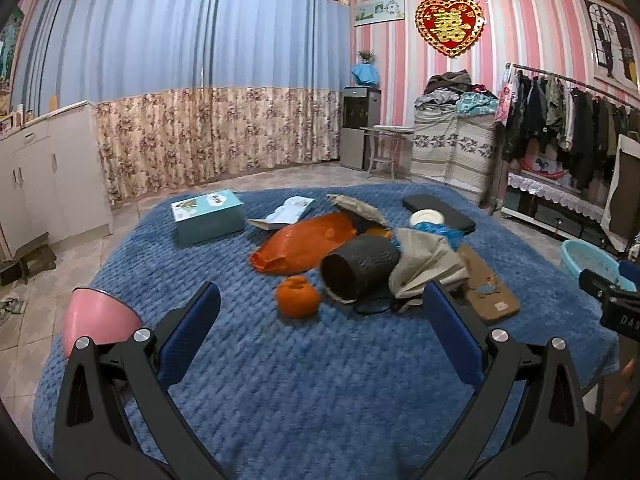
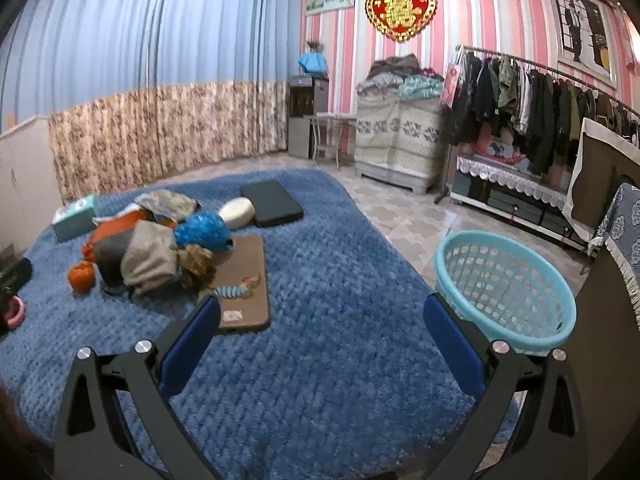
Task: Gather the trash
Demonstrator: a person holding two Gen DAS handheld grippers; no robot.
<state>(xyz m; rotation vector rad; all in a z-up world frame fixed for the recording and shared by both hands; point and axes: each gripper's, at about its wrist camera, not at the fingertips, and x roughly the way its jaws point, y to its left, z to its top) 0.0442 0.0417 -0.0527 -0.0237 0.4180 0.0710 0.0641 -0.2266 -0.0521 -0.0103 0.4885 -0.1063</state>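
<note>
A pile of trash lies mid-bed on the blue blanket (image 1: 280, 360): an orange plastic bag (image 1: 304, 248), a small crumpled orange bag (image 1: 298, 296), a black cup on its side (image 1: 356, 268), a grey-beige wrapper (image 1: 424, 260) and a blue crinkled bag (image 2: 202, 230). My left gripper (image 1: 320, 308) is open and empty, just short of the small orange bag. My right gripper (image 2: 320, 316) is open and empty above the blanket, right of the pile. A light blue basket (image 2: 508, 284) stands on the floor beside the bed, by my right finger.
A teal box (image 1: 208, 216), an open booklet (image 1: 286, 212), a black pad (image 2: 272, 202), a white round dish (image 2: 237, 212) and a brown mat (image 2: 244, 284) lie on the bed. A pink bowl (image 1: 100, 320) sits at its left edge. A clothes rack (image 2: 560, 112) stands right.
</note>
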